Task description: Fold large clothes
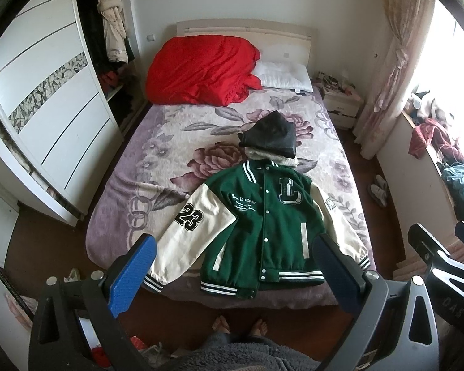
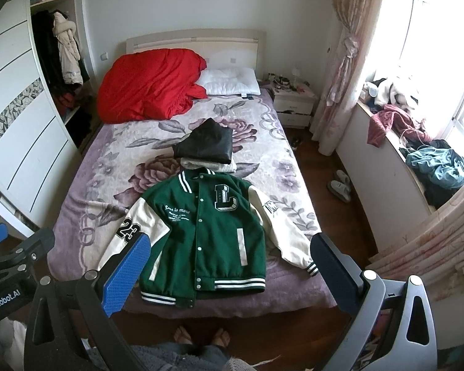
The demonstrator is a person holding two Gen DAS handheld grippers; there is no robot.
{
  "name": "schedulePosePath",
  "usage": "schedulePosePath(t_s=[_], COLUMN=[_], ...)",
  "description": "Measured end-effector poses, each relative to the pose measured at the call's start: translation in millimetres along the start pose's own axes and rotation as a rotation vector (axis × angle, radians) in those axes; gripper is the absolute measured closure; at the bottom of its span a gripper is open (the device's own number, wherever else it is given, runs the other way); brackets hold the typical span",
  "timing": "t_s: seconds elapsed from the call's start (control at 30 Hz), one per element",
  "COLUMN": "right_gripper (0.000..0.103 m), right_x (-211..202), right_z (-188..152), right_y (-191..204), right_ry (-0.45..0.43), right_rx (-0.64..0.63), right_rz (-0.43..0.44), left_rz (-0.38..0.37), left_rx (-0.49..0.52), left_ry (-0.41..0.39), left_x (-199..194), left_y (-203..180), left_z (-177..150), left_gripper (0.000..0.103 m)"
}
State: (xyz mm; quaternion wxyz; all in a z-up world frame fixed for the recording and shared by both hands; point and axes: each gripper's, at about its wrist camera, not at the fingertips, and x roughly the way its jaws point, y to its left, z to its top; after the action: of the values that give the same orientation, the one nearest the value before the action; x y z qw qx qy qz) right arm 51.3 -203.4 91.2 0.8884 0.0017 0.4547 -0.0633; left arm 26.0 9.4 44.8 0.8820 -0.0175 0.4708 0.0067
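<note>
Green varsity jacket (image 1: 263,222) with cream sleeves: lay flat, front up and snapped shut, at the near end of the bed (image 1: 157,142), sleeves angled outward. Folded pile of clothes (image 1: 270,140), black garment on top: just beyond the collar. Red duvet (image 1: 201,68) and white pillow (image 1: 286,75): far end. Left gripper (image 1: 235,278) and right gripper (image 2: 232,278): both released, fingers spread wide, held above the floor near the bed's foot, grasping nothing.

Open bedspread (image 1: 170,142) is lying clear left of the varsity jacket (image 1: 263,225), giving free passage. The folded clothes stack (image 1: 269,142) is touching the jacket collar, blocking the far side. The red duvet (image 1: 201,68) and pillow (image 1: 284,75) are occupying the bed head. Both claws are hanging spread above the foot edge, clear of everything.
</note>
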Motion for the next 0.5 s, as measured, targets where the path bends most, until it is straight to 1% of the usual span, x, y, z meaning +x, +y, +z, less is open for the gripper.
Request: schedulePosePath(t_s=[0.23, 0.3, 0.33, 0.37, 0.43, 0.5], right_gripper=[0.000, 0.000, 0.000, 0.000, 0.000, 0.000], right_x=[-3, -3, -4, -3, -3, -4], right_z=[9, 3, 7, 2, 2, 11], right_y=[3, 1, 2, 1, 1, 4], right_ry=[-0.003, -0.005, -0.004, -0.007, -0.009, -0.009], right_rx=[0.001, 0.000, 0.000, 0.001, 0.002, 0.009], right_rz=[-0.002, -0.001, -0.002, 0.000, -0.003, -0.005], left_rz=[-0.002, -0.005, -0.004, -0.004, -0.010, -0.012], left_rx=[-0.004, -0.006, -0.004, -0.004, -0.005, -0.007], left_ry=[-0.007, -0.008, -0.009, -0.009, -0.011, -0.009], left_x=[-1, 0, 0, 0, -1, 1], left_y=[0, 1, 0, -1, 0, 1], left_z=[3, 6, 4, 4, 7, 11], left_gripper=[0.000, 0.000, 0.000, 0.000, 0.000, 0.000])
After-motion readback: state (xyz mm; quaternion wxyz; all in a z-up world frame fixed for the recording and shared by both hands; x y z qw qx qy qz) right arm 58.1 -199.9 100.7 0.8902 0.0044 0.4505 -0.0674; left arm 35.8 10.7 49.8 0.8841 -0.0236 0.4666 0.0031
